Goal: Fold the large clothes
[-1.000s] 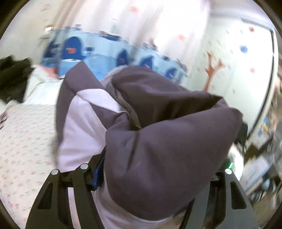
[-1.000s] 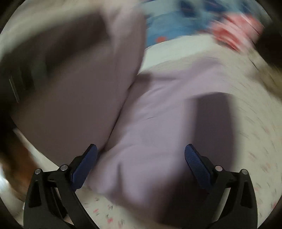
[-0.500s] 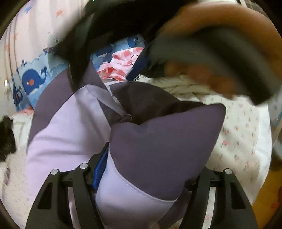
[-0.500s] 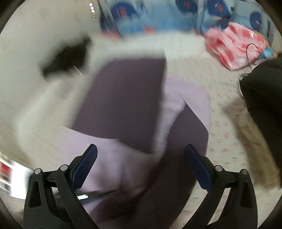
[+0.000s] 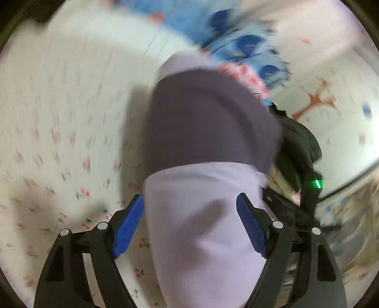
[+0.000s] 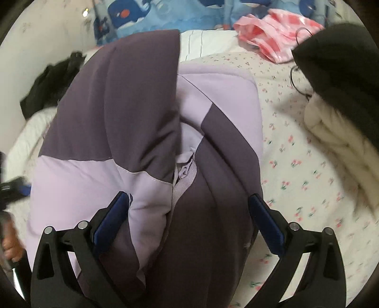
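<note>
**Two-tone purple jacket lying on the flowered bed between both claws**

No brand, label or readable writing is showing on anything in either view.

The jacket (image 6: 146,113) is lying bunched on the bed, built from smooth panels of dark plum and pale lilac joined by stitched seams. A lilac zipper pull (image 6: 186,169) is sitting where the front edges are meeting, and the fabric is looking padded and matte, rolling into soft rounded folds.

The right claw (image 6: 189,227) is standing wide, its blue pads (image 6: 111,218) flanking the jacket's lower folds without pinching them. The left claw (image 5: 189,225) is also standing wide apart, blue pads on either side of a lilac part of the jacket (image 5: 203,213); whether the pads are touching the cloth I cannot tell, as that view is motion-blurred.

The bedsheet (image 6: 296,170) is white with small pink-and-green flower sprigs. A cream knitted garment (image 6: 336,142) is lying to the right beneath a black garment (image 6: 343,71). A pink-and-white checked cloth (image 6: 272,30) is resting near the head of the bed, and another dark garment (image 6: 52,83) is heaped at the left edge. Behind the bed a blue whale-print fabric (image 6: 142,16) is running along a pale wall.
</note>
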Tool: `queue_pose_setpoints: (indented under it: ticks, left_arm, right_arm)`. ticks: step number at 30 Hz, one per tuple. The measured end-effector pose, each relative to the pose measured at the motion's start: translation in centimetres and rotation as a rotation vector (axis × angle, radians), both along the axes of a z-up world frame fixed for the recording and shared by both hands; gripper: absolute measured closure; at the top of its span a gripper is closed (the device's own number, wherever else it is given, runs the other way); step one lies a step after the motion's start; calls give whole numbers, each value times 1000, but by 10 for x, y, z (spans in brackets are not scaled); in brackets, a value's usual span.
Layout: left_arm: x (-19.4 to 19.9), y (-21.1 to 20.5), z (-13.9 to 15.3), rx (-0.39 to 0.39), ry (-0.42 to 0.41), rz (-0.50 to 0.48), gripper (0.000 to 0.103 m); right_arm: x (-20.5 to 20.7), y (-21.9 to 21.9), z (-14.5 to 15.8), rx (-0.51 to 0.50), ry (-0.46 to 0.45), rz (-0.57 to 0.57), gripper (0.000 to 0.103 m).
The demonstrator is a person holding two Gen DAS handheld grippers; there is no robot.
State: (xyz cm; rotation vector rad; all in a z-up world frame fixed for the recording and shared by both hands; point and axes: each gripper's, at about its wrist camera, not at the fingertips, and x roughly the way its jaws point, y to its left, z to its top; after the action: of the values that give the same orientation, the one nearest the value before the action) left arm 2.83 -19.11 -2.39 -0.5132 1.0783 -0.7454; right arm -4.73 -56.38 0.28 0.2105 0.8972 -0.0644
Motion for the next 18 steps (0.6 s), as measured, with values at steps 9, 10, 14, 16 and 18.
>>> queue_pose_setpoints:
  ticks: [9, 10, 14, 16, 18]
  left_arm:
    - [-15, -38, -16, -110, -24, -152, 5]
    - [-20, -33, -9, -100, -42, -159, 6]
    - [-38, 22, 23, -33, -119, -112, 6]
    - [-53, 70, 36, 12, -139, -59, 6]
    - [-72, 112, 37, 69, -129, -9, 6]
  right_arm:
    - [2, -1, -22, 222, -94, -13, 6]
    - [4, 8, -21, 255, -98, -5, 6]
    - [12, 58, -26, 369, -114, 62, 6]
    - [19, 105, -37, 443, -120, 138, 6]
    - [26, 148, -43, 457, -118, 208, 6]
